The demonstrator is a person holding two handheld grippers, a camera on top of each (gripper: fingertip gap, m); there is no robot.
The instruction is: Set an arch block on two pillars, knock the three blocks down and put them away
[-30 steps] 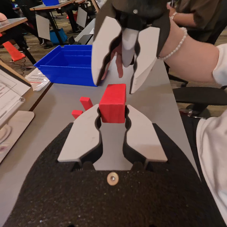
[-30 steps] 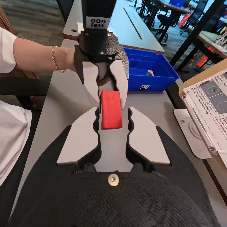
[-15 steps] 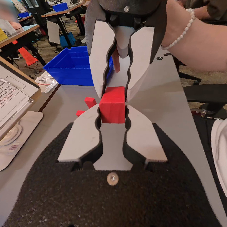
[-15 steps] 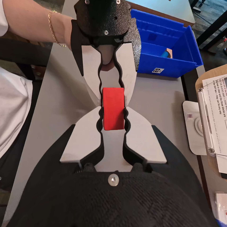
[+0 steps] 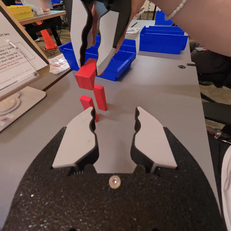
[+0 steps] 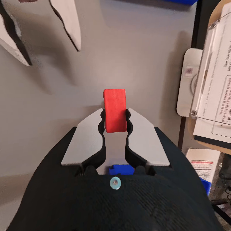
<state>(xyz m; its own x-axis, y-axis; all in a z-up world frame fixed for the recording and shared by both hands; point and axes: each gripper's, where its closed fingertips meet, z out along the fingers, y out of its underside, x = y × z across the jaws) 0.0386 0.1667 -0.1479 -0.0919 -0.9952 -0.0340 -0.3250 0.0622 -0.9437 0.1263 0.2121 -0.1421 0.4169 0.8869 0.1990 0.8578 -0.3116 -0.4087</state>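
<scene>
Our right tool (image 6: 115,110) grips a red block (image 6: 114,110) above the grey table (image 5: 156,93); our left tool (image 5: 114,109) gapes empty beside two upright red blocks (image 5: 100,98) near a blue bin (image 5: 122,62).

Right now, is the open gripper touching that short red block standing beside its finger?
Cannot tell. In the left wrist view the left gripper stands open, and one finger overlaps the short red block, hiding any gap or contact.

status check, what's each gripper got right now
Left gripper open, empty. Right gripper shut on red block, held above grey table. Two upright red blocks beside left fingertip.
</scene>
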